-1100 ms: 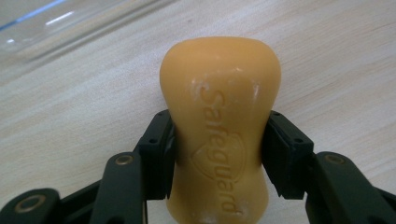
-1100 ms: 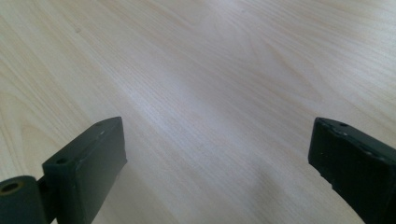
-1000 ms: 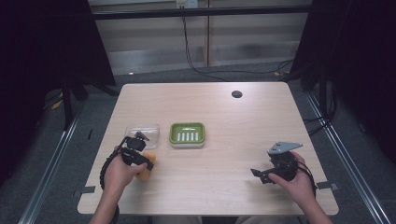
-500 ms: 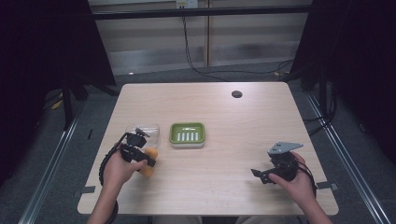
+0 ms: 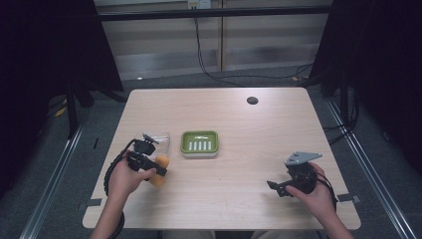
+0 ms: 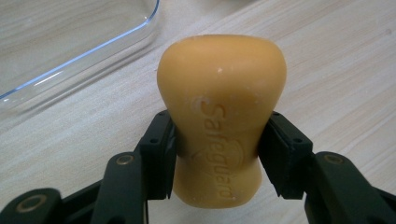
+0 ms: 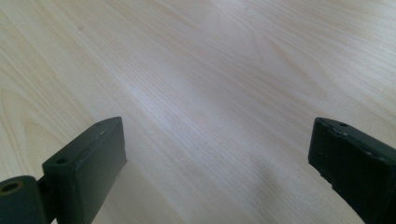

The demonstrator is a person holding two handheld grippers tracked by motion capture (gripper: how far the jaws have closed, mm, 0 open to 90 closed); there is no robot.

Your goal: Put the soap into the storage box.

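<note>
Pale wooden table (image 5: pixel 234 114), green soap dish (image 5: pixel 199 144) at centre; left gripper (image 6: pixel 217 149) left of dish, clamped on orange soap bar (image 6: pixel 222 116) by clear lid (image 6: pixel 70 42); right gripper (image 7: pixel 217 158) right of dish, gaping, empty; waxy bar likely to squirt free
</note>
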